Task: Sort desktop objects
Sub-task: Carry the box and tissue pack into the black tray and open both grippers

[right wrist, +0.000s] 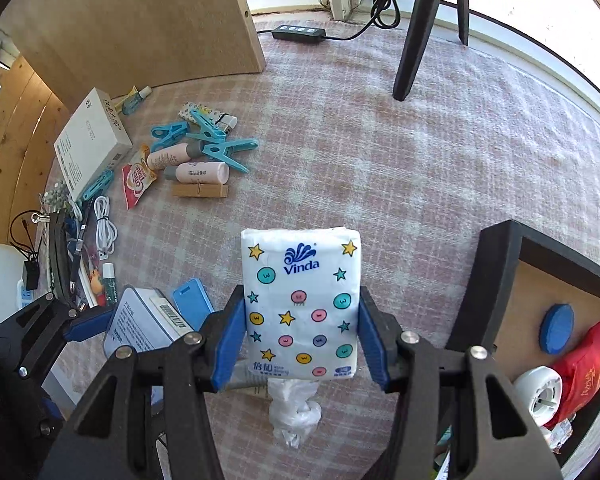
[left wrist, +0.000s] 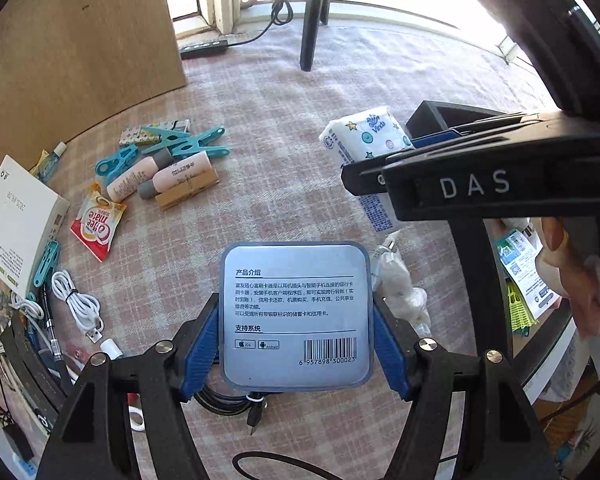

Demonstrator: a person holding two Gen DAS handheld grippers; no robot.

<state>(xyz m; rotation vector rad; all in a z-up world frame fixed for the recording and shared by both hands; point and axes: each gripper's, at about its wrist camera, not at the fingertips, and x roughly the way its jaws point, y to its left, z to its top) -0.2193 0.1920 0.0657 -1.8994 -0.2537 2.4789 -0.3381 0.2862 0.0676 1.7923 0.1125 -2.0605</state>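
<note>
My left gripper [left wrist: 296, 344] is shut on a blue-grey tin box [left wrist: 296, 304], label and barcode facing up, its blue pads [left wrist: 198, 344] pressed on both sides. The box hangs above the pink checked cloth [left wrist: 292, 120]. My right gripper [right wrist: 300, 332] is shut on a white Vinda tissue pack [right wrist: 300, 300] with stars and dots, also held off the cloth. In the left wrist view the right gripper [left wrist: 360, 178] shows from the side with the tissue pack [left wrist: 364, 132] and a person's hand [left wrist: 572, 276] behind it. In the right wrist view the tin box [right wrist: 140, 324] sits at lower left.
A black tray [right wrist: 500, 280] at right holds a blue disc, a red pouch and a white roll. Teal pegs [left wrist: 196, 144], pink tubes, a Coffee-mate sachet [left wrist: 96, 224], a white box [left wrist: 16, 224] and a white cable [left wrist: 80, 304] lie left. A knotted plastic bag [right wrist: 296, 412] lies below the tissue pack.
</note>
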